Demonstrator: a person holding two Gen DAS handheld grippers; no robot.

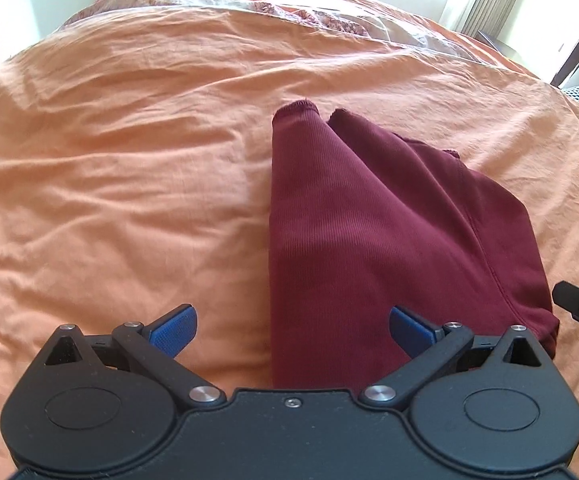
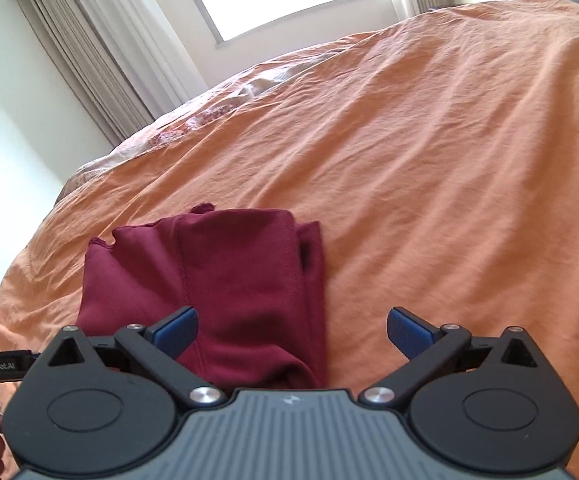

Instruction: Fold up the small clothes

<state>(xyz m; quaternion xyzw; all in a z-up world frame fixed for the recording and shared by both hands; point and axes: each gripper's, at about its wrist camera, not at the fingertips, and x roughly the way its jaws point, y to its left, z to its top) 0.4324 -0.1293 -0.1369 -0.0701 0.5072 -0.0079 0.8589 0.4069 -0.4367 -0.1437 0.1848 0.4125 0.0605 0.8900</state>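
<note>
While both tools hang above the orange bedspread (image 1: pixel 109 168), neither has hold of anything. On the left gripper (image 1: pixel 292 330) the jaws stand spread wide, with the blue pads (image 1: pixel 173 330) clear of cloth on their inner faces. On the right gripper (image 2: pixel 292 332) the jaws stand equally wide and hold nothing.

The maroon garment (image 1: pixel 369 220) lies on the bedspread, already folded into a narrow strip of several layers.

- Left wrist view: the garment runs from 6 o'clock, under the right-hand pad, away toward 12 o'clock and slightly to 1 o'clock. Its long axis lies nearly along the fingers.
- Right wrist view: the garment (image 2: pixel 225 280) lies from 6 o'clock toward 11 o'clock, with its near end beneath the left-hand pad.

The near end therefore sits between the two tools, about equally close to each. The far end, with its loose hemmed edges, lies well beyond both.

Judgement: the remaining fold is probably crosswise, bringing one short end over the other. Each gripper would take one near corner; the left covers the left edge, the right covers the stepped right edge. Layers may slip apart on lifting.
</note>
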